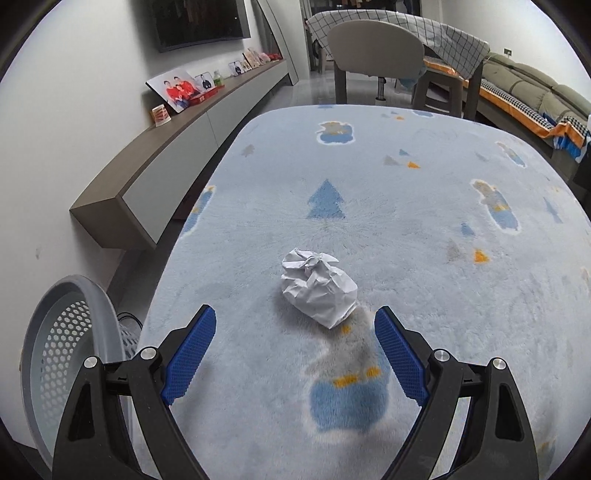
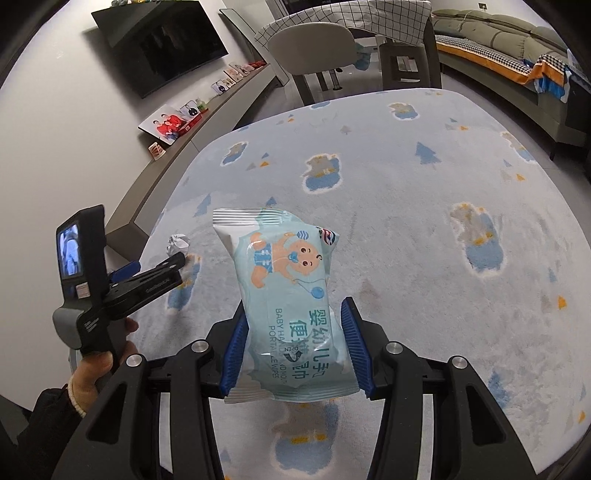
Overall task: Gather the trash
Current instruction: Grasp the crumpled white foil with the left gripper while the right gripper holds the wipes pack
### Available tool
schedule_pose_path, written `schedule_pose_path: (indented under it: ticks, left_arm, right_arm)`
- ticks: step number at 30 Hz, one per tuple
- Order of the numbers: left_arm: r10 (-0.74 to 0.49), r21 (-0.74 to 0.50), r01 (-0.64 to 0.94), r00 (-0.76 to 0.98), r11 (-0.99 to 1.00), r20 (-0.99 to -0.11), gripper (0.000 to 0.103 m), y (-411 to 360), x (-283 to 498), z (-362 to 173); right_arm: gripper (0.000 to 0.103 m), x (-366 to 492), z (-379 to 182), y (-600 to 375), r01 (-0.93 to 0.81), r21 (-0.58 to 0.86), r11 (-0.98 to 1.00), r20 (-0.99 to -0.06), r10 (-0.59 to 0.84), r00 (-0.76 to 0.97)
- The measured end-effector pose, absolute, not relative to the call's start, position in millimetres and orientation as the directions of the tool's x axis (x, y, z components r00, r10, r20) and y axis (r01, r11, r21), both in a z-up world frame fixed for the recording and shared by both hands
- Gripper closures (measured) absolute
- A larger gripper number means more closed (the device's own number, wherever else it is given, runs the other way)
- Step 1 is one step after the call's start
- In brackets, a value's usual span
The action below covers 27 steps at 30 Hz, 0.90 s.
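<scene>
A crumpled white paper ball (image 1: 318, 285) lies on the pale blue rug (image 1: 424, 229), just ahead of my left gripper (image 1: 295, 321), which is open and empty with the ball slightly beyond its blue pads. The ball also shows small in the right wrist view (image 2: 178, 243), beside the left gripper (image 2: 173, 264). My right gripper (image 2: 295, 317) is shut on a light blue baby wipes pack (image 2: 291, 295) and holds it above the rug (image 2: 424, 221). A grey perforated trash basket (image 1: 70, 350) stands at the rug's left edge.
A low grey wall cabinet (image 1: 159, 166) with photo frames (image 1: 175, 92) runs along the left wall under a TV (image 1: 199, 22). A table with a chair (image 1: 373, 55) stands behind the rug. A sofa (image 1: 535, 92) lies at the right.
</scene>
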<state>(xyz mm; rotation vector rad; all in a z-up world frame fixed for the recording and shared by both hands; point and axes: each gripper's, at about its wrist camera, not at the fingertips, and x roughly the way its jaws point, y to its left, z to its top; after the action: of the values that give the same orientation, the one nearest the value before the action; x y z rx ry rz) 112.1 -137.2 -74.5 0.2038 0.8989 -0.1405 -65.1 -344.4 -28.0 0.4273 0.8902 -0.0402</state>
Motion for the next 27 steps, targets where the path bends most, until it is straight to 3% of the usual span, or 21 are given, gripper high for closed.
schedule_pose_path:
  ticks: [5,7,12,13,27]
  left_arm:
    - [-0.026,0.104,0.186,0.588,0.977,-0.809,0.018,-140.2,129.5,-86.9]
    - [-0.037,0.093,0.188,0.589,0.978,-0.807,0.024,-140.4,130.6,-86.6]
    - [-0.125,0.024,0.246,0.571,0.969,-0.811,0.067,-144.2,124.0,-84.5]
    - [-0.129,0.024,0.253,0.571,0.967,-0.811,0.071,-146.0,122.0,-84.4]
    - [-0.149,0.034,0.272,0.621,0.962,-0.769,0.075,-101.1,64.8,-47.9]
  right_arm:
    - [0.055,-69.4,-26.9,-350.6,0.213,0.361,0.908,-0.757,0.151,0.636]
    - [0.055,-69.9,-25.5,-350.7,0.211,0.365,0.907,-0.754,0.155,0.638]
    - [0.055,-67.6,-23.6,-345.5,0.197,0.359,0.912,-0.754,0.159,0.637]
    - [0.055,-67.3,-24.2,-345.0,0.195,0.357,0.914,-0.755,0.159,0.636]
    - [0.055,-47.2,-19.5,-309.5,0.148,0.334,0.931,-0.758,0.172,0.629]
